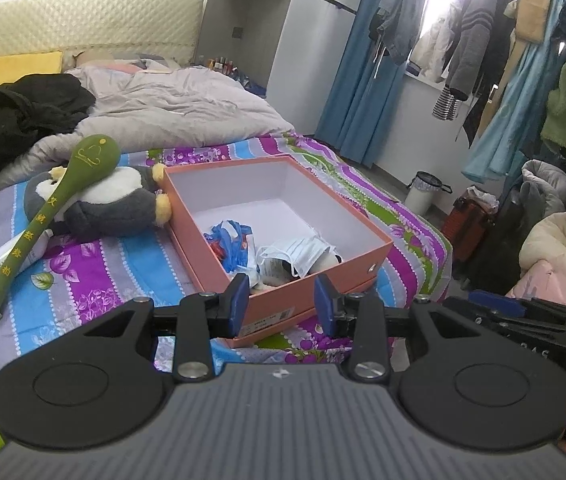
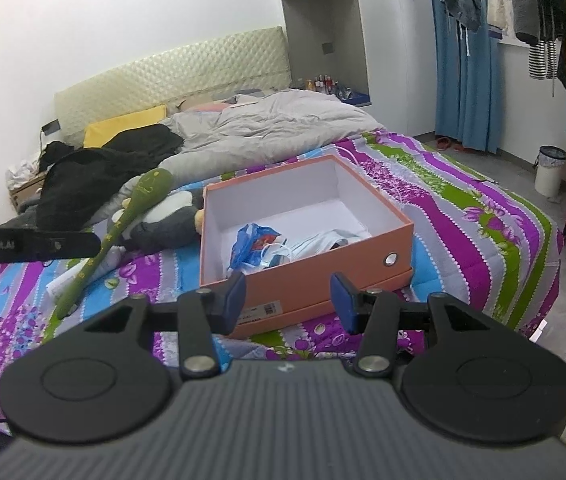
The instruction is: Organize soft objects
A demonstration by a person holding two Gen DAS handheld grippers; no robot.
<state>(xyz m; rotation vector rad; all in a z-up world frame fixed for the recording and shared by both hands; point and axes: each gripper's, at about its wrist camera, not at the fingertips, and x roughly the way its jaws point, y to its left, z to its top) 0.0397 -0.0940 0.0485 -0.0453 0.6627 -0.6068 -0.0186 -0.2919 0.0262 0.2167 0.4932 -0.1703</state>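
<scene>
Nearest us, left claw and right claw both gape wide w/ nothing in them, hovering short of the orange box on the bed. Box already holds a blue bag and face masks. Further left, touching the box, lies the penguin plush w/ a long green plush spoon across it. Both prob. light and squashy; we'd pinch the spoon mid-handle, the penguin at its belly.
</scene>
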